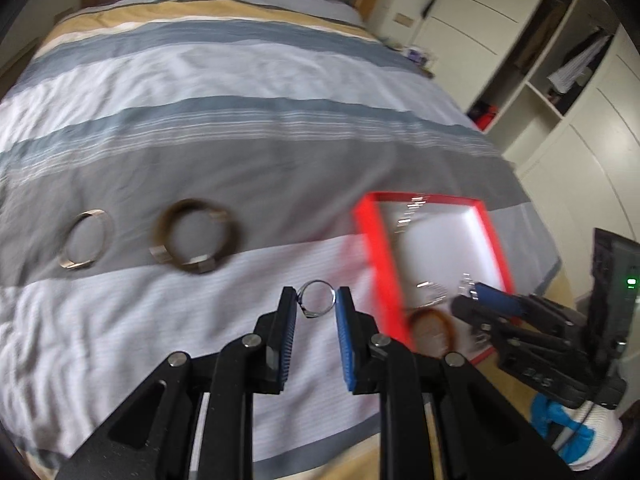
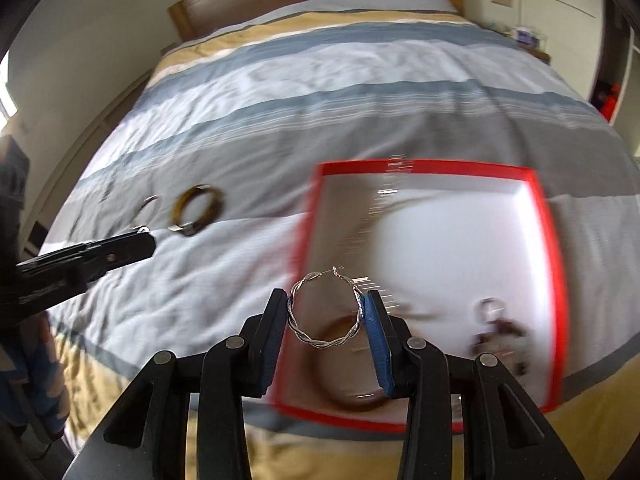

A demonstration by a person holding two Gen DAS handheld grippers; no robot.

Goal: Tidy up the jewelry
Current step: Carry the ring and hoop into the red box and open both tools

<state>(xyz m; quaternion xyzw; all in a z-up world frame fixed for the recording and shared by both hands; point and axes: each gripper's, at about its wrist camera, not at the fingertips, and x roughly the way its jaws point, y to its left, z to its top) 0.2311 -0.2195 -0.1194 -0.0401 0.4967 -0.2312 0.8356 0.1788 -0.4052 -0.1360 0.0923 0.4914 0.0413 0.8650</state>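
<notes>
Left wrist view: the left gripper (image 1: 316,300) is clamped on a small silver ring (image 1: 316,299) above the striped bedspread (image 1: 248,152). A silver bangle (image 1: 85,239) and a brown bangle (image 1: 197,237) lie at ten o'clock; the red box (image 1: 370,240) lies at two.

Right wrist view: the right gripper (image 2: 326,312) is clamped on a twisted silver hoop earring (image 2: 325,312) over the red box's (image 2: 554,240) six o'clock end.

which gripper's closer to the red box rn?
Right. The right gripper, holding a twisted hoop, hangs over the red box's near corner. The left gripper, holding a ring, is over the bedspread beside it.
</notes>
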